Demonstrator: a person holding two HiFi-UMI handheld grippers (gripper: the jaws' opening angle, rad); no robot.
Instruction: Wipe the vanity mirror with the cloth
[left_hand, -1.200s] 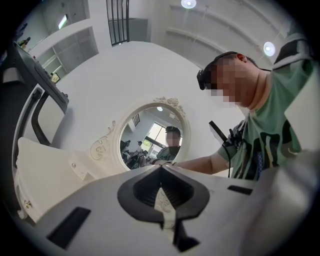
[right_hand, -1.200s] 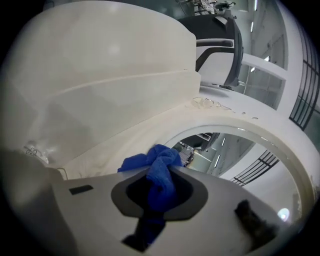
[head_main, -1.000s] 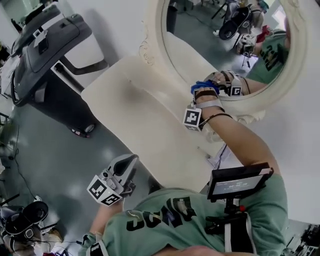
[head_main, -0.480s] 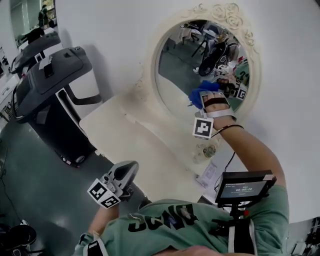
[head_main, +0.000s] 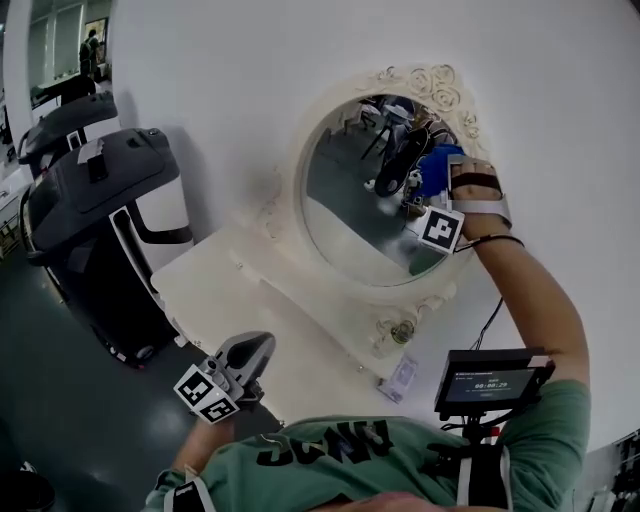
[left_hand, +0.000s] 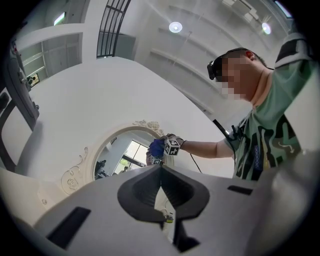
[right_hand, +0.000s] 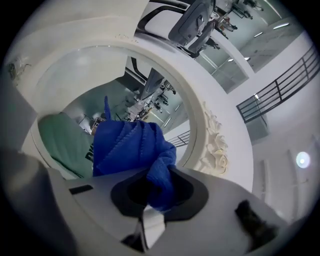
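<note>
Raised over the last second: right gripper (head_main: 425, 188), from the lower rim of the oval cream-framed vanity mirror (head_main: 340, 215) to its upper right, just under the carved roses. Clamped there on the bunched blue microfibre cloth (right_hand: 131, 145), with one fold pinched between the jaws and the bulk fanning out ahead, probably so that soft fabric rather than hard plastic meets the glass. Touching the glass near the frame or just short of it; cannot tell which. Left gripper (head_main: 248, 355) held low beside the cream vanity tabletop (head_main: 225, 290), jaws together on nothing, likely parked clear of the wiping arm. As for the cloth: thick and ribbed, deep blue, creased into soft folds, no wet patch visible, up at the mirror's upper right edge.
</note>
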